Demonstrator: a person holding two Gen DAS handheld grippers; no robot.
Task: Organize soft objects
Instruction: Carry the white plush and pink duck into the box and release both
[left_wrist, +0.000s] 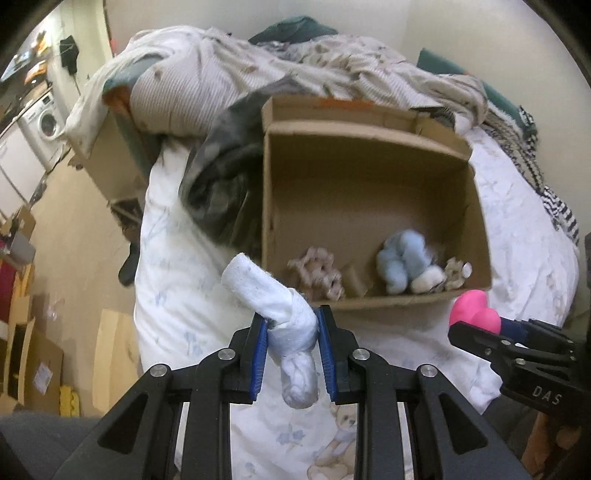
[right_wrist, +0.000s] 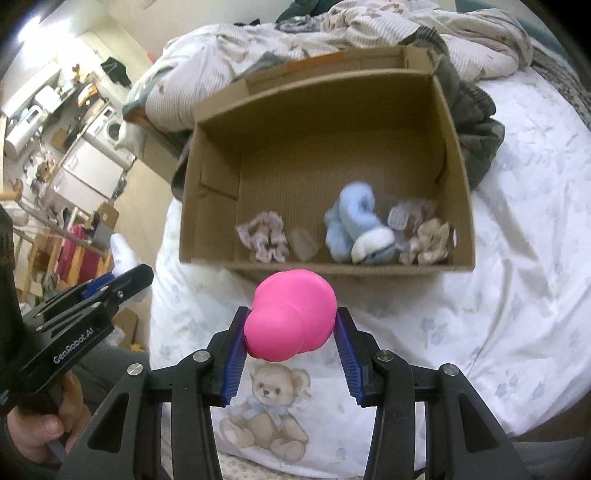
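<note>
Sitting between the two blue pads of the left gripper (left_wrist: 291, 332) is a white knotted sock (left_wrist: 284, 317), squeezed tight, with one end sticking up and one end hanging down. The right gripper (right_wrist: 291, 328) pinches a squishy pink toy (right_wrist: 290, 315) between its blue pads, so both grippers are closed on something soft. Both soft things hang in the air just in front of an open cardboard box (right_wrist: 458, 155) that sits on the bed. Inside the box, along the near wall, lie a brown-patterned scrunchie (right_wrist: 264, 236), a fluffy light blue sock bundle (right_wrist: 354, 229), and a cream frilly scrunchie (right_wrist: 428, 242). The bed has a white sheet (right_wrist: 517, 258) with little blue flowers and a teddy bear print (right_wrist: 267, 410). Behind the box, a rumpled blanket (left_wrist: 221, 77) is piled up. Far off to the side stands a washing machine (left_wrist: 46, 120).
</note>
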